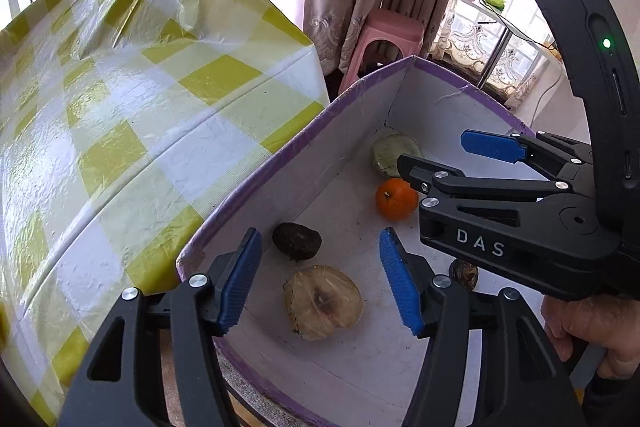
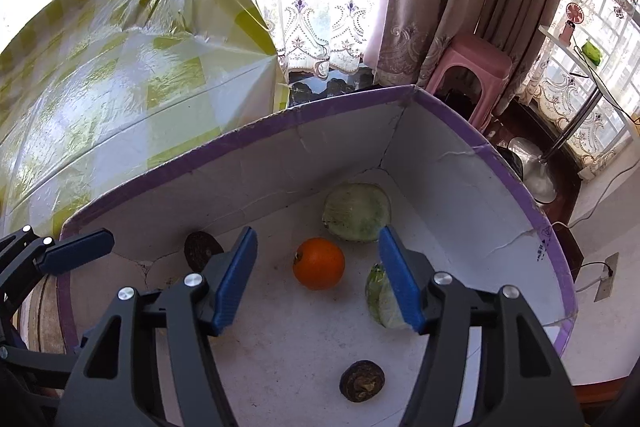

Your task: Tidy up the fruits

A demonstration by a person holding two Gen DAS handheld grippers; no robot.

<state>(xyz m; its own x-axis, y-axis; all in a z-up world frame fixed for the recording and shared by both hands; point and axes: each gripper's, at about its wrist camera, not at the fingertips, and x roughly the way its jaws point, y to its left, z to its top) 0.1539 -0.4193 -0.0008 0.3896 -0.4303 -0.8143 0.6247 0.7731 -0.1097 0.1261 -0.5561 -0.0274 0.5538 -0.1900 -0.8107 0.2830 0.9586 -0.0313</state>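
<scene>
Between and just beyond the spread, empty fingers of the left gripper (image 1: 320,279) lies the halved fruit (image 1: 323,302) on the box (image 1: 280,163) floor, while rightward the orange (image 2: 319,263) sits centred ahead of the right gripper (image 2: 318,277), likewise gaping and empty, and nearer to it.

Purple-rimmed white box (image 1: 280,163) — contents: halved pear (image 1: 323,302), cut face up, near the near wall; dark wrinkled fruit (image 1: 297,241) just beyond it toward the left wall; orange (image 1: 396,199) mid-floor; pale green cabbage (image 1: 394,155) near the far corner. Left gripper (image 1: 320,279) — blue pads apart, above the pear. Right gripper (image 1: 440,163) enters from the right, fingers spread. Yellow-checked tablecloth (image 1: 120,107) beside the box.
</scene>
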